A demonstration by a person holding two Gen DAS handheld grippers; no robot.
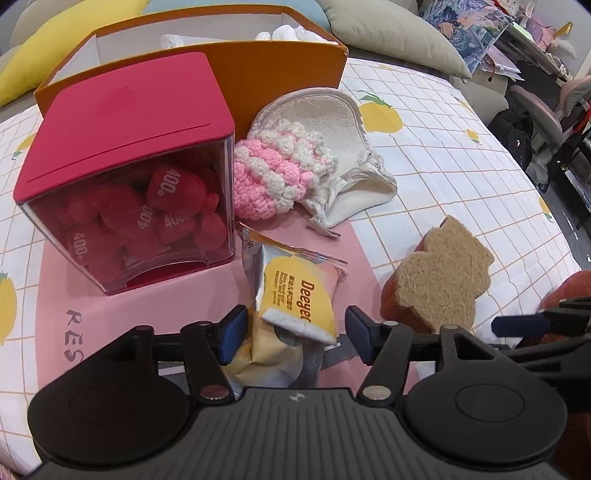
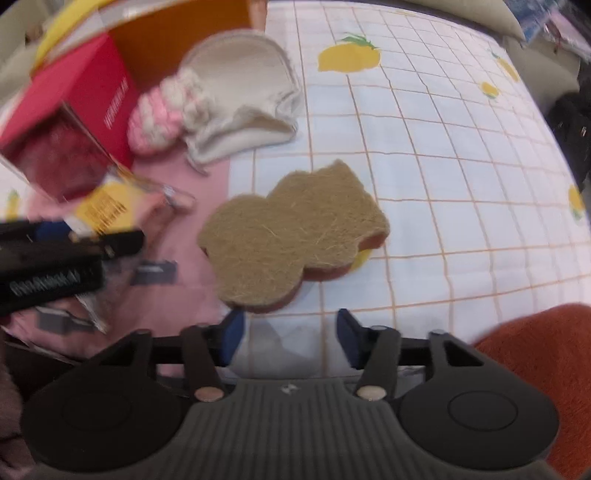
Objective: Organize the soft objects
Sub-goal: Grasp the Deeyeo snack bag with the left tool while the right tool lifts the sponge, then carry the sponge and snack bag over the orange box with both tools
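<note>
My left gripper (image 1: 295, 332) is open, its fingers on either side of a yellow and silver Deeyeo wipe packet (image 1: 295, 291) lying on a pink mat (image 1: 166, 314). Beyond it lie a pink and white crocheted piece (image 1: 277, 170) and a cream cloth pouch (image 1: 332, 147). A brown bear-shaped sponge (image 2: 295, 229) lies on the lemon-print cloth, just ahead of my open, empty right gripper (image 2: 290, 338). The sponge also shows in the left wrist view (image 1: 443, 273), with the right gripper's finger (image 1: 517, 325) beside it.
A red-lidded clear box (image 1: 122, 177) of red pouches stands on the mat at left. An orange cardboard box (image 1: 258, 66) holding white items stands behind it. Cushions (image 1: 391, 33) lie beyond. The bed's edge curves at right, with chairs past it.
</note>
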